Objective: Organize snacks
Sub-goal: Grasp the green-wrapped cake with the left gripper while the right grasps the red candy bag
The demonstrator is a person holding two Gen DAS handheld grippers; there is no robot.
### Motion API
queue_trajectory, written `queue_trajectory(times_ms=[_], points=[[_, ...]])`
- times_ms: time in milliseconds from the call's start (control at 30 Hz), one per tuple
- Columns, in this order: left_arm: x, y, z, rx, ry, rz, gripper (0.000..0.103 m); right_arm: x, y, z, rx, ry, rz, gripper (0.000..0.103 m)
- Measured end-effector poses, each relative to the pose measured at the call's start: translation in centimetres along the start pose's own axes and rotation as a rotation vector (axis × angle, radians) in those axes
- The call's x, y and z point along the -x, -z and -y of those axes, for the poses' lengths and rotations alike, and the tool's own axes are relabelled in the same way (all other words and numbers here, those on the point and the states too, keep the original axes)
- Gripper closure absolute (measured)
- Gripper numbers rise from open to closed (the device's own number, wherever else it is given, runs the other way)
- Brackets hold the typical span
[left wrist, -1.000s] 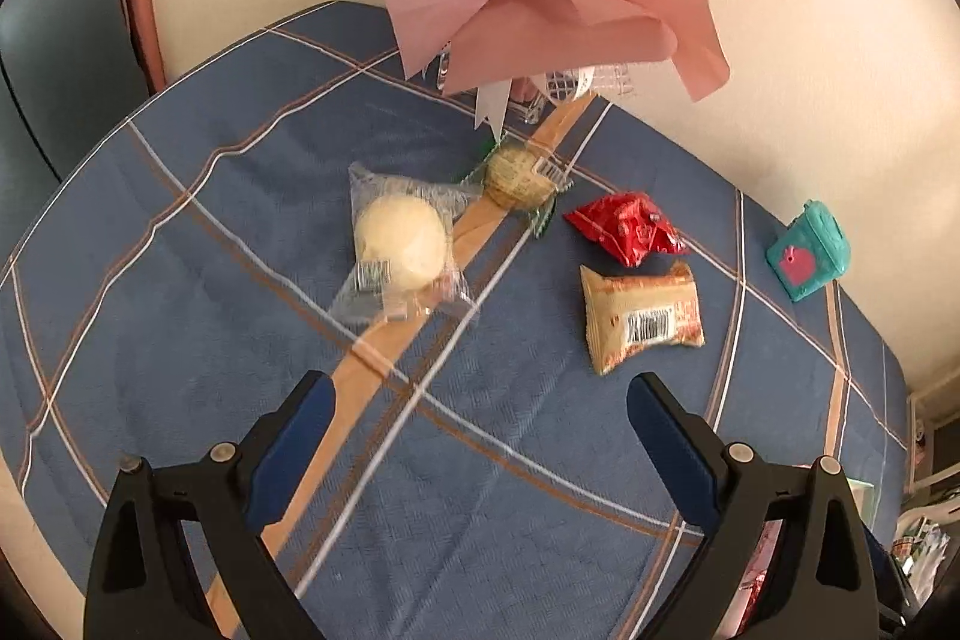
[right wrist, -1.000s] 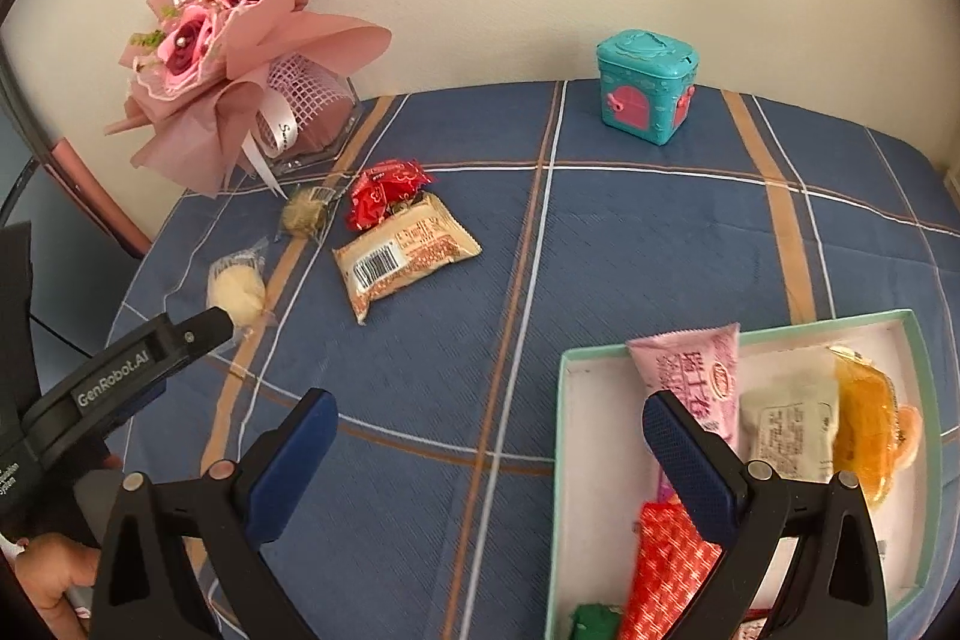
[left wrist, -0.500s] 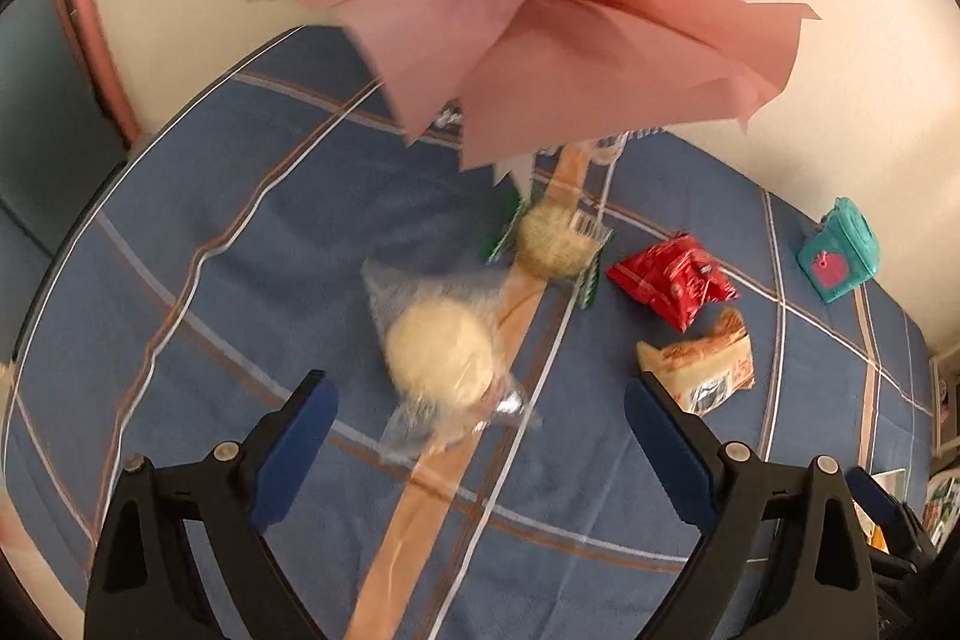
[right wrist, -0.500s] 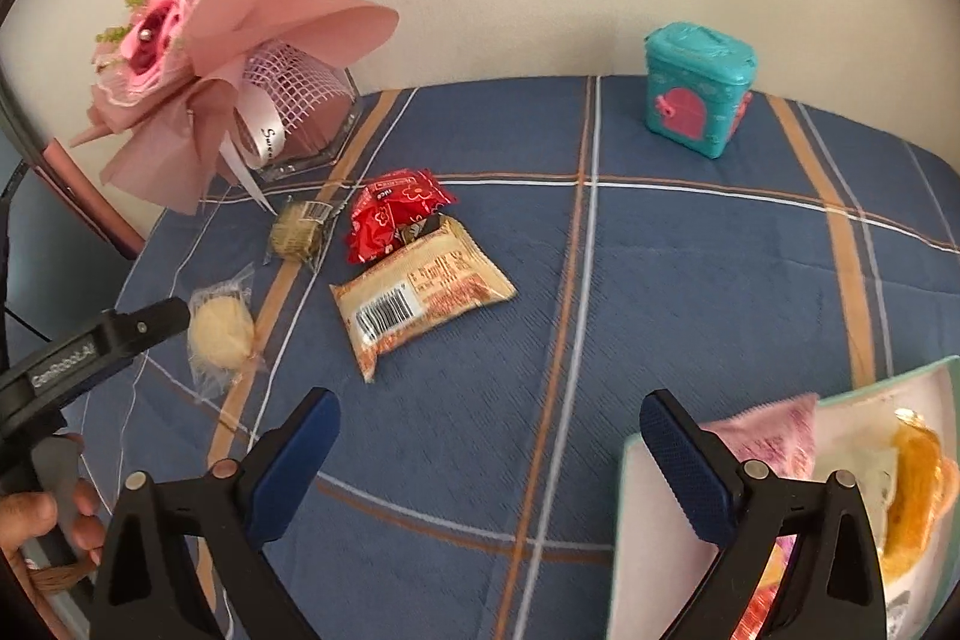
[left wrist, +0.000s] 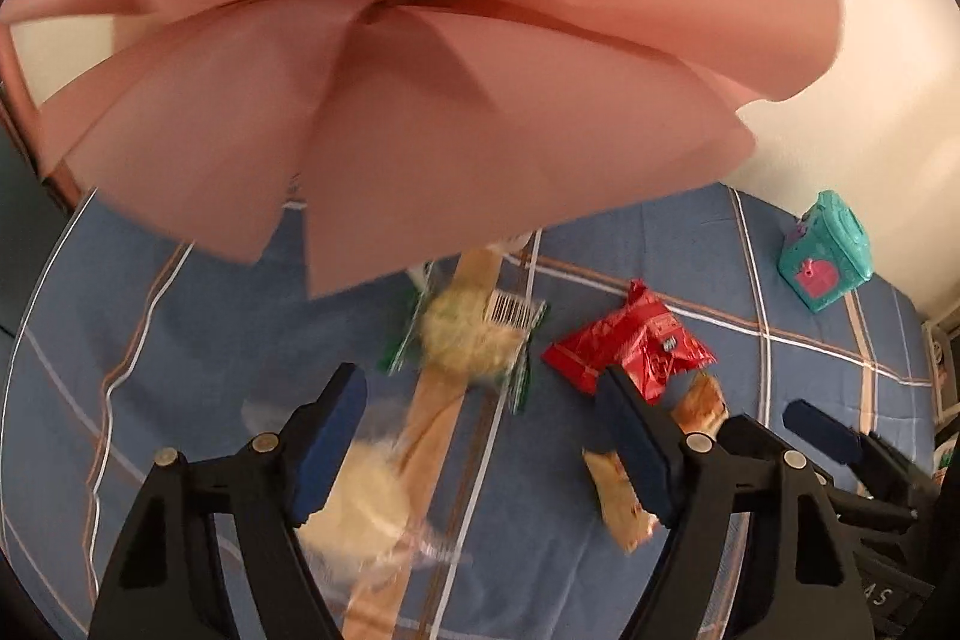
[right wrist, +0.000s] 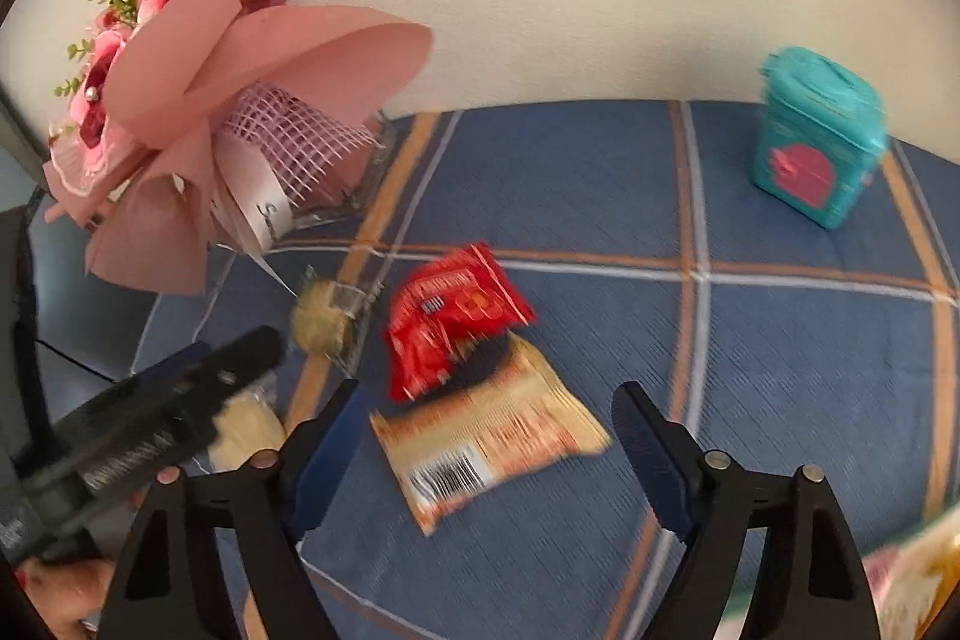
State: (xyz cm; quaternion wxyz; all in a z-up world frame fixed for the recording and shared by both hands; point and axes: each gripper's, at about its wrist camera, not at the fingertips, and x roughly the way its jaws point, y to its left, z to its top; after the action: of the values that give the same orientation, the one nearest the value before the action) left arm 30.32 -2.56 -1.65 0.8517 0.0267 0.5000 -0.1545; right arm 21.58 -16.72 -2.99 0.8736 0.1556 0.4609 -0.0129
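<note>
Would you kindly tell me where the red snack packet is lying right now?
In the right wrist view the red snack packet lies mid-table on the blue cloth, between the round green-wrapped snack to its left and the tan barcoded packet just below it.

On the table [right wrist: 600, 172], the bouquet [right wrist: 198, 100] stands at the far left against the wall and the small house-shaped box [right wrist: 816, 142] at the far right. Between them, nearer me, lie four snacks. The round cake in its wrapper [right wrist: 321, 319] is just left of the foil snack packet [right wrist: 450, 322]. Touching that packet's near edge is the barcoded snack bar [right wrist: 486, 448], lying between my right claw's [right wrist: 486, 460] fingers. The pale bun in its clear wrapper [left wrist: 360, 496] lies leftmost, under my left claw [left wrist: 480, 454].
</note>
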Motion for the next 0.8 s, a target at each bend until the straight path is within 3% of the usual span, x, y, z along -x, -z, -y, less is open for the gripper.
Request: queue_trajectory(times_ms=[133,400,633,800], points=[[-1.5,-0.9,0.3,-0.027,-0.003,0.027,0.029,-1.1,-1.4,-0.4,0.045,-0.023,0.034,0.025],[-4.1,-1.1,-0.7,0.032,0.010,0.110,0.031,-4.2,-2.4,0.1,0.011,-0.122,0.036,0.030],[-6.7,-0.9,-2.4,0.104,0.038,0.090,0.031,-6.0,-2.4,-0.3,0.028,-0.101,0.017,0.031],[-7.1,-1.1,-2.9,0.093,0.036,0.099,0.031,-6.9,-2.2,-0.4,0.022,-0.111,0.003,0.031]])
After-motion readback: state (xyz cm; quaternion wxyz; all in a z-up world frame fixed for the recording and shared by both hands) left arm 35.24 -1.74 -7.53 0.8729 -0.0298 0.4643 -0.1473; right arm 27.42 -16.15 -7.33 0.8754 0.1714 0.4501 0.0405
